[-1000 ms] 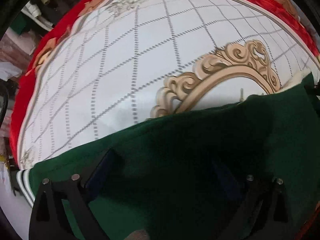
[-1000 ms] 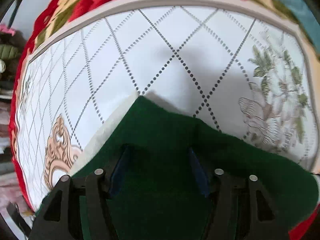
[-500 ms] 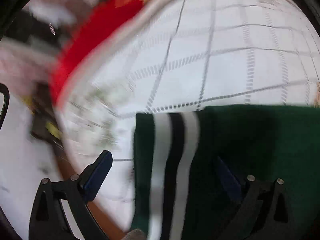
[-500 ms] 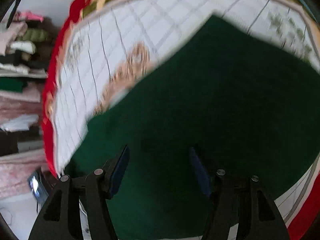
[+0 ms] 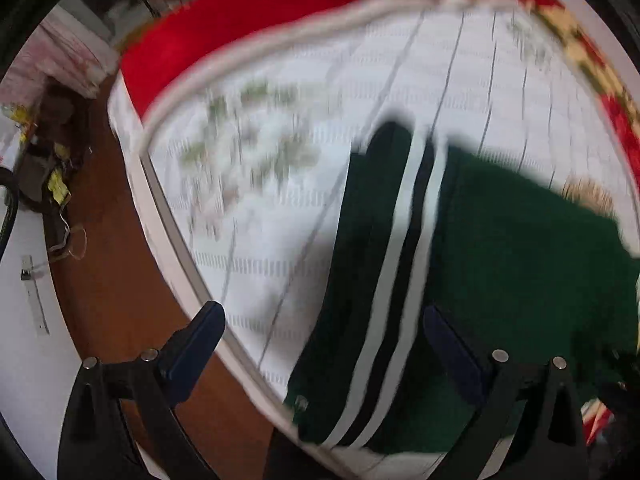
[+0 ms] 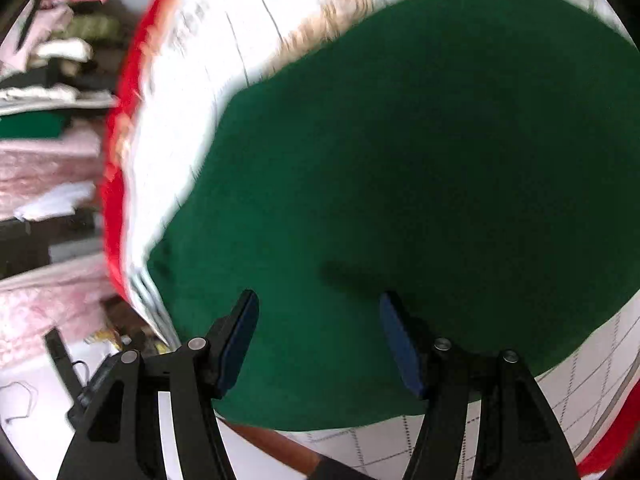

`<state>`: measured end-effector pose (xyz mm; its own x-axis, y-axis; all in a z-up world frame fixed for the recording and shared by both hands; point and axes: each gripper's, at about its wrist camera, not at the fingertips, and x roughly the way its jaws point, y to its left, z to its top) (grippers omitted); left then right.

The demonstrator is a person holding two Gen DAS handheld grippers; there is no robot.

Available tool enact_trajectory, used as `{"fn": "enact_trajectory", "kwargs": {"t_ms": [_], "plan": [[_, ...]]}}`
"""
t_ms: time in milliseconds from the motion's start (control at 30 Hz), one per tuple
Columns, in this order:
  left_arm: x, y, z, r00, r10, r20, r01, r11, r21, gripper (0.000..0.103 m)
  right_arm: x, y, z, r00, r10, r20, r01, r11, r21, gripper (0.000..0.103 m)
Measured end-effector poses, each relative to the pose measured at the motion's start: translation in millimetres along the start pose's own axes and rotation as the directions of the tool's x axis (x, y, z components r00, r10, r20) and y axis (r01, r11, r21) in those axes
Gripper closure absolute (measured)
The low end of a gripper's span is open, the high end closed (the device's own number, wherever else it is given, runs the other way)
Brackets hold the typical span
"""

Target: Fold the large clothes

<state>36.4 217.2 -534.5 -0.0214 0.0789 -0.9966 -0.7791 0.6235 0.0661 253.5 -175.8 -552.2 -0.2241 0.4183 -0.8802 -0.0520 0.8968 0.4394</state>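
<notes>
1. Here, the green garment [image 6: 420, 168] lies spread flat on a blanket [image 5: 280, 240] with a white, grid-lined centre and a red floral border; the cloth fills most of the right wrist view.
2. Its striped band [image 5: 396, 280], white and dark stripes on green, runs along the garment's left edge in the left wrist view, reaching almost to the blanket's near edge.
3. A gold scroll motif [image 6: 336, 16] printed on the blanket shows just past the garment's far edge.
4. The right gripper [image 6: 318, 332] hangs over the green cloth with jaws parted; nothing is pinched between the blue pads.
5. The left gripper [image 5: 324, 344] stands wide apart and holds nothing; one pad sits over the blanket's edge, the other over green fabric, the striped band between them but below them.
6. Beyond the blanket: brown floor [image 5: 104, 288] with a tangle of dark straps [image 5: 48, 168]; stacked folded clothes [image 6: 44, 80] on shelves at left.
7. Both views are motion-blurred; fine detail is unreadable.
</notes>
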Motion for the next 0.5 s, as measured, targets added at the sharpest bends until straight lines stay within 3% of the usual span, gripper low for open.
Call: {"fn": "enact_trajectory", "kwargs": {"t_ms": [100,133,200,267,333,367,433,500], "plan": [[29.7,4.2,-4.8,0.997,-0.013,-0.072,0.012,1.000,-0.024,0.003,33.5,-26.7,4.4,0.999,-0.021,-0.026,0.022,0.998,0.055,0.055],[33.4,3.5,-5.1,0.997,-0.014,-0.072,0.012,0.999,-0.030,0.003,34.1,-31.7,7.4,0.999,-0.013,-0.040,0.017,0.995,0.096,0.055],[24.0,1.2,2.7,0.999,0.029,-0.037,-0.030,0.999,-0.028,0.003,19.1,-29.6,15.2,0.996,0.006,-0.086,0.007,0.988,0.156,0.055],[6.0,-6.1,9.5,0.997,0.054,0.046,-0.054,0.999,0.007,0.003,-29.0,-19.1,21.4,0.999,0.024,0.024,-0.027,0.991,0.134,0.055],[-7.6,-19.1,18.7,0.993,0.059,0.102,-0.064,0.997,0.048,0.003,-63.5,-15.2,26.4,0.987,-0.094,0.130,0.085,0.994,0.075,0.055],[-10.2,-26.5,23.4,0.993,0.042,0.113,-0.050,0.997,0.063,0.003,-74.8,-18.6,34.6,0.967,-0.187,0.172,0.180,0.982,0.056,0.055],[-8.6,-40.8,28.0,0.993,0.036,0.117,-0.046,0.995,0.085,0.003,-64.3,-36.7,50.8,0.944,-0.294,0.149,0.284,0.955,0.086,0.058],[-6.7,-53.7,28.9,0.991,0.041,0.127,-0.056,0.992,0.110,0.003,-33.8,-66.6,69.4,0.962,-0.260,0.078,0.249,0.961,0.121,0.059]]}}
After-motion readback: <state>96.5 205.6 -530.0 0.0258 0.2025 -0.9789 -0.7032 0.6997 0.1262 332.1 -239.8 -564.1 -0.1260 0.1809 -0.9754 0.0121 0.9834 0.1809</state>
